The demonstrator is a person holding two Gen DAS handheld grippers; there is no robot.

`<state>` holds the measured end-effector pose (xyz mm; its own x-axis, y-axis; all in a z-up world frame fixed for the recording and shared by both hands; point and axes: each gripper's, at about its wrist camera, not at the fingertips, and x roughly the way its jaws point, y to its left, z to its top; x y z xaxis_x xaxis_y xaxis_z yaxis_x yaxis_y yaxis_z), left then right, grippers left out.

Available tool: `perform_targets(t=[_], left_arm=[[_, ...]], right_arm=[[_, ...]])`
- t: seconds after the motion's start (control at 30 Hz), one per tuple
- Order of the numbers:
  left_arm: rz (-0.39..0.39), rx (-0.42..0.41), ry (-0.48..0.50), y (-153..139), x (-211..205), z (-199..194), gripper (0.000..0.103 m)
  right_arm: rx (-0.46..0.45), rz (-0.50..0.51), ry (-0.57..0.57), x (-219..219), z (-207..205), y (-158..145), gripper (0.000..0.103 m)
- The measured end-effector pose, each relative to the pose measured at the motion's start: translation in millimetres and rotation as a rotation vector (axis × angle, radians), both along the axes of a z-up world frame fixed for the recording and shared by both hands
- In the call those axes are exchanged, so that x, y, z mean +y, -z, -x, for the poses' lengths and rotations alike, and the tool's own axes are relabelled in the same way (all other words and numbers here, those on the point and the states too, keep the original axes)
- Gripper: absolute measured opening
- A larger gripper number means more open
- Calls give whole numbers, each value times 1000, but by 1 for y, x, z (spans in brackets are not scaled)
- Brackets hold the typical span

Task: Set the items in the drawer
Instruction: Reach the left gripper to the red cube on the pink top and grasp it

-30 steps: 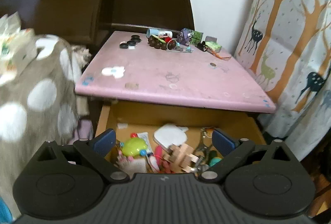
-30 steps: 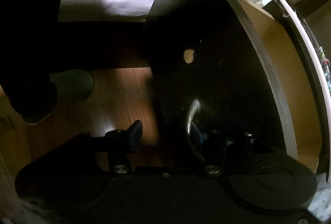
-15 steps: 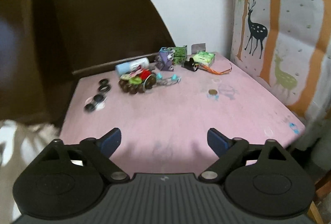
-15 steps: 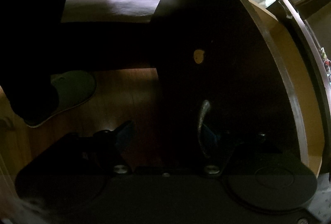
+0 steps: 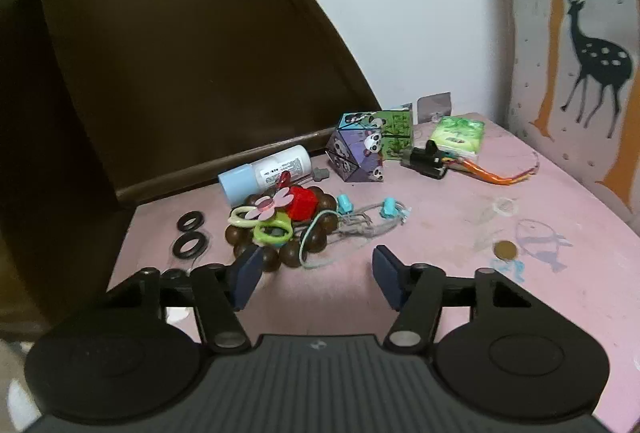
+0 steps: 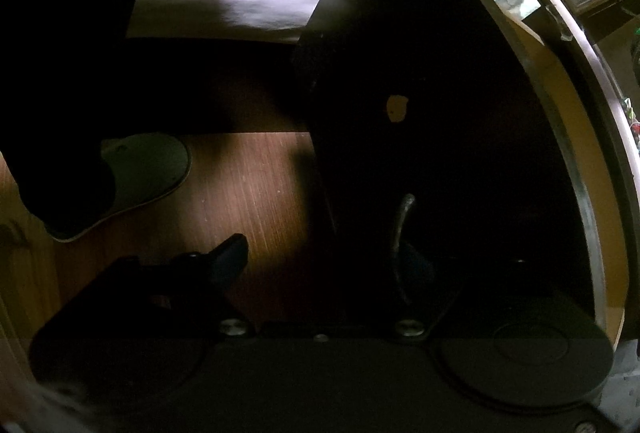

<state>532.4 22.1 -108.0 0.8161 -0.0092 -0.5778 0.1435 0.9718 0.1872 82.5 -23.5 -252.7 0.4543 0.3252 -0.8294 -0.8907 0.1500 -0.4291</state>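
Observation:
In the left wrist view a pile of small things lies on the pink tabletop (image 5: 460, 233): a brown bead bracelet (image 5: 320, 229), a red block (image 5: 303, 201), green rings (image 5: 272, 231), a white bottle with a blue cap (image 5: 266, 171) and a panda cube (image 5: 358, 149). My left gripper (image 5: 316, 269) hovers just short of the bracelet. Its jaws are closing with nothing between them. In the dim right wrist view my right gripper (image 6: 324, 259) faces the dark drawer front (image 6: 440, 113). Its jaws are opening, and the metal handle (image 6: 402, 229) stands just inside the right pad.
A green tissue pack (image 5: 460, 133), a black motor with orange wires (image 5: 428, 161), a coin (image 5: 505, 250) and two black rings (image 5: 190, 237) also lie on the table. A dark headboard (image 5: 180, 73) rises behind. A person's slippered foot (image 6: 148, 169) rests on the wood floor (image 6: 256, 193).
The left gripper rose from over the open drawer, moved in across the tabletop toward the pile, and its jaws narrowed. The right jaws spread wider off the drawer handle.

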Motion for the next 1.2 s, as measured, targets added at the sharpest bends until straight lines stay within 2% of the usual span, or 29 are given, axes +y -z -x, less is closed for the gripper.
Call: perform_targets(t=[0.23, 0.3, 0.5, 0.7, 0.83, 0.87, 0.93, 0.97, 1.0, 1.07, 1.2], left_arm=[[-47, 28, 2, 12, -5, -25, 31], [-58, 28, -12, 12, -5, -25, 7], [-79, -27, 11, -5, -11, 3, 0], [-76, -46, 44, -32, -19, 32, 0], [-101, 15, 101, -35, -27, 38, 0], [-129, 22, 97, -32, -29, 36, 3], [-141, 31, 70, -25, -26, 28, 26], [-124, 24, 58, -23, -22, 24, 48], [-107, 17, 47, -21, -18, 20, 52], [-83, 27, 29, -14, -11, 8, 52], [-105, 46, 40, 4, -8, -12, 52]], right_arm=[[-6, -1, -18, -1, 1, 3, 89], [-8, -2, -21, 0, 1, 4, 89], [-12, 0, -30, 0, 1, 5, 89], [-17, 7, -31, 0, 2, 6, 89], [-19, 18, -36, 0, 2, 7, 89], [-17, 18, -31, 1, 1, 6, 88], [-12, 17, -18, 2, 1, 5, 88], [-12, 17, -19, 2, 1, 5, 88], [-12, 18, -20, 2, 0, 5, 88], [-13, 17, -25, 1, 0, 6, 88], [-15, 15, -40, 0, 0, 7, 89]])
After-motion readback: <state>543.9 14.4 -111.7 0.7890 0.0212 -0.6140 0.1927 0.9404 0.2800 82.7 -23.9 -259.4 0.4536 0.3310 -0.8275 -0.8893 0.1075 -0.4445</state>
